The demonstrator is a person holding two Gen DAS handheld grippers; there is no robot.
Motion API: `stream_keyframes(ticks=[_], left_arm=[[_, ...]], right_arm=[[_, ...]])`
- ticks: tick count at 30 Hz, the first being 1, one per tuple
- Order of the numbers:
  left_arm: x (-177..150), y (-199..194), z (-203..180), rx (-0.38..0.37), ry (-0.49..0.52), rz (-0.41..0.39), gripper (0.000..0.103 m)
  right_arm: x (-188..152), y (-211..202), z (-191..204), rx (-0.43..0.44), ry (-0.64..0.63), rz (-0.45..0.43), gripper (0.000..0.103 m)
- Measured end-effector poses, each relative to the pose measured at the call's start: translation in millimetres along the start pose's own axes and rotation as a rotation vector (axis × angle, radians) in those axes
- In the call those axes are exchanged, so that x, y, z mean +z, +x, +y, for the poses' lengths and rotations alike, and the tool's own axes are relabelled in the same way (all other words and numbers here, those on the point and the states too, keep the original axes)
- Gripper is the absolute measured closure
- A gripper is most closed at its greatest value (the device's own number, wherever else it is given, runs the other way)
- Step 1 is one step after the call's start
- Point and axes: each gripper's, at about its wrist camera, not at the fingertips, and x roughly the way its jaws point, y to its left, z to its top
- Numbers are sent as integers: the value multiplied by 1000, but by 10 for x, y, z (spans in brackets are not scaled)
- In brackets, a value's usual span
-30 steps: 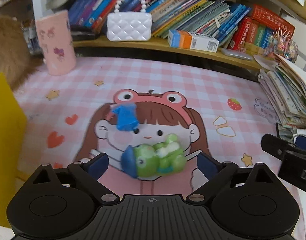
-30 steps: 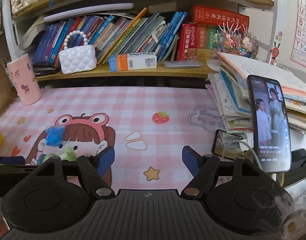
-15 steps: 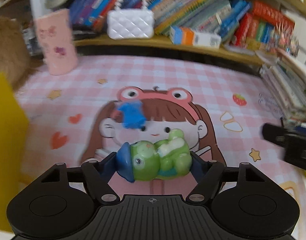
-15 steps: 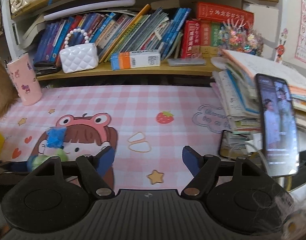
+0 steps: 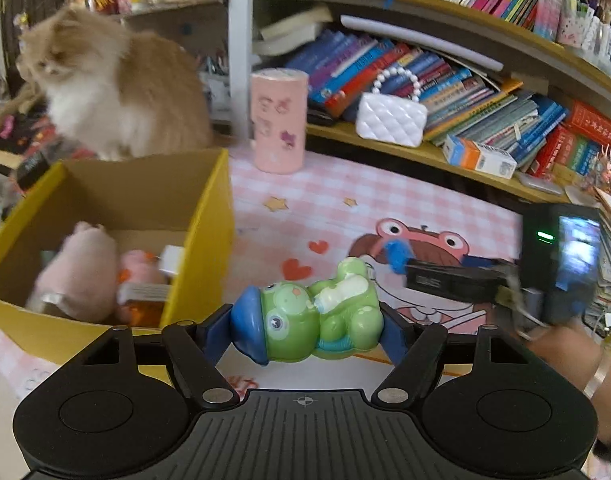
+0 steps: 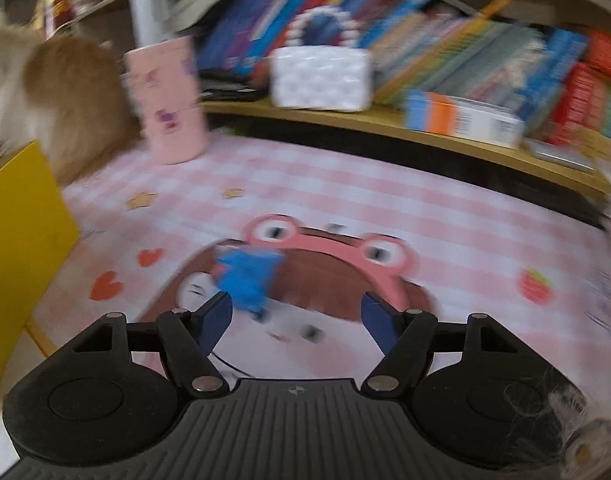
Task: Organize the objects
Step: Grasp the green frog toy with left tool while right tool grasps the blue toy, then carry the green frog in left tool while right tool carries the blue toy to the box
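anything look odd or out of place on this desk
Yes: a cat sits right behind the open yellow box where toys are being put. A lone blue toy lies loose on the pink mat, just ahead of the open right gripper. The books on the shelf lean in a messy slant.

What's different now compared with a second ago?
The left gripper closed on the green frog toy, lifted it off the mat and swung left toward the yellow box. The right gripper, jaws just closing a little with nothing between them, moved left up to the blue toy. The blue toy, pink cup and white purse stayed put.
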Motion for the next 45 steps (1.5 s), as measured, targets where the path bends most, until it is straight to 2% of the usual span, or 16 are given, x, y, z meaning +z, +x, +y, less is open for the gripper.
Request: stream_keyframes(ticks=[5,9,10,12,18,27,34,40,45], left_arm=[[-10,-125,15,1,4,-17,28],[2,-170,44,-9,-21,-24,28],[-11,-199,50,-13,-22,-28,28],[-6,-222,62,-26,-26,-33,28],[-10,-222,77,-50,-32,-33,29],[-103,-352,122,-62,-40,-60,29],[-253,-531,227,-84,-28,-64,29],[-375,-576,344,-132,-5,-38,29],[-456,-630,540,-184,1,-35,29]], right_arm=[[144,311,199,36,-17,1,38],[177,468,185,12,30,51,60],[177,445,171,16,45,46,71],[186,387,143,49,87,52,77],[143,-42,96,63,137,5,77],[-50,-659,126,57,140,-10,77],[-242,-1130,315,59,128,-15,77],[-441,-1480,513,49,111,3,77],[-625,-1683,724,6,116,21,77]])
